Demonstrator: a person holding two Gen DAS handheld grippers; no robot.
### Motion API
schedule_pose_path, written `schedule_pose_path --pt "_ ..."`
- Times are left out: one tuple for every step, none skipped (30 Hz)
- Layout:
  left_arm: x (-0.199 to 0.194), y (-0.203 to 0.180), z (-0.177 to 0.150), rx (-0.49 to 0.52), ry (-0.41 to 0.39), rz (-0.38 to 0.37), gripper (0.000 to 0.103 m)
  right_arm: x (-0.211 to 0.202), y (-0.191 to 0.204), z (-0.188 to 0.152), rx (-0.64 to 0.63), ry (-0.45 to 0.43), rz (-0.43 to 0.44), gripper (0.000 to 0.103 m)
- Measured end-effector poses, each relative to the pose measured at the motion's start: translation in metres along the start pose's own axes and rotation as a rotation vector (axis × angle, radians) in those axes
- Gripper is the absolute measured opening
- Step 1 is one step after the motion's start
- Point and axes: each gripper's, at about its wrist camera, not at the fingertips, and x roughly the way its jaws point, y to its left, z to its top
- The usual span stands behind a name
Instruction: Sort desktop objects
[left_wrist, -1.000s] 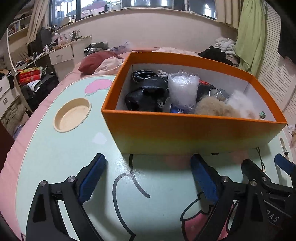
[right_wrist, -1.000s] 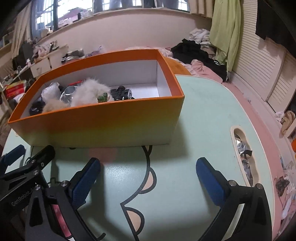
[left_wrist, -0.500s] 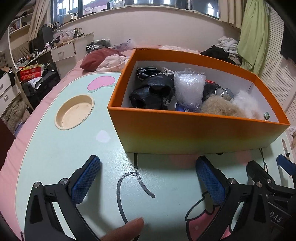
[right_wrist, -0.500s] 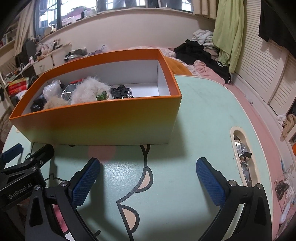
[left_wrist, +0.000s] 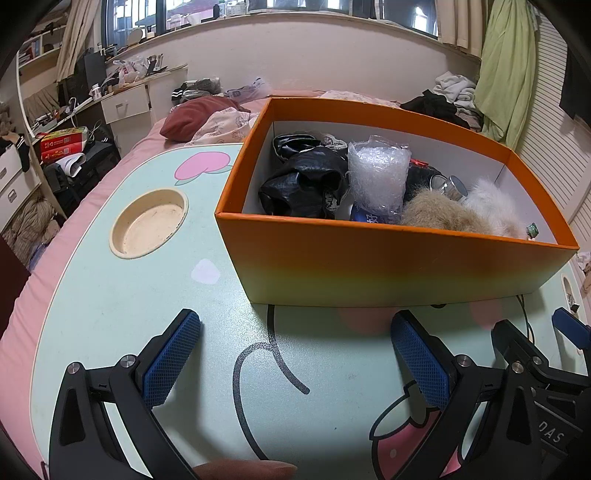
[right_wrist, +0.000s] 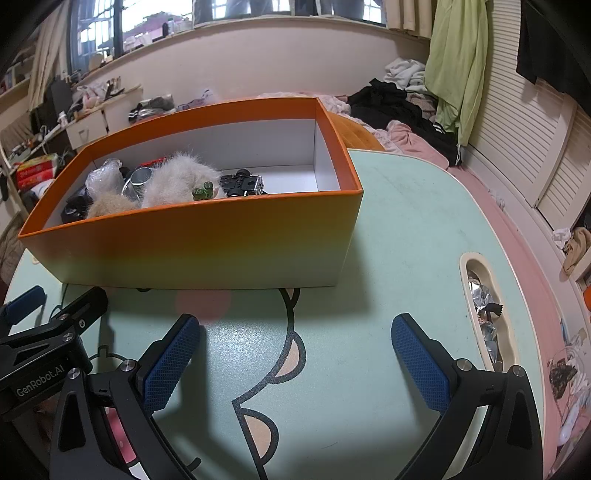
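An orange box (left_wrist: 388, 266) (right_wrist: 207, 247) stands on the pale green table (left_wrist: 122, 306) (right_wrist: 410, 236). Inside lie black crumpled items (left_wrist: 306, 181), a bubble-wrap bag (left_wrist: 376, 177), tan and white fur pieces (left_wrist: 439, 216) (right_wrist: 177, 177), a metal cup (left_wrist: 448, 186), a small green toy (right_wrist: 202, 192) and a black gadget (right_wrist: 242, 184). My left gripper (left_wrist: 295, 352) hovers open over bare table in front of the box, holding nothing. My right gripper (right_wrist: 295, 352) is open too, empty, near the box's right corner. Each gripper shows at the edge of the other's view.
A round recess (left_wrist: 149, 223) is sunk into the table's left part; an oval slot (right_wrist: 485, 314) with foil scraps lies at the right. A fingertip (left_wrist: 243, 470) shows at the bottom edge of the left wrist view. Clothes and furniture crowd the room behind.
The left gripper's jaws have spread a little wider. A fingertip has come into the bottom of the left wrist view. The box and the right gripper have kept still.
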Motion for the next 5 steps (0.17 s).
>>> schedule_pose_path --pt "-0.0001 0.0001 0.0001 0.000 0.000 0.000 0.103 -0.0005 -0.0002 -0.0004 0.000 0.000 0.000 0.103" --pt "0.0007 -0.0005 -0.0005 0.000 0.000 0.000 0.103 0.0000 0.0000 0.0000 0.000 0.000 0.000 0.103" --pt "-0.0002 0.0002 0.0001 0.000 0.000 0.000 0.103 -0.0004 -0.0002 -0.0003 0.000 0.000 0.000 0.103" --pt "-0.0002 0.0002 0.0000 0.000 -0.001 0.000 0.103 -0.0001 -0.0001 -0.0001 0.000 0.000 0.000 0.103" --pt "-0.0003 0.0003 0.0003 0.000 0.000 -0.001 0.103 -0.0001 0.0000 0.0000 0.000 0.000 0.000 0.103"
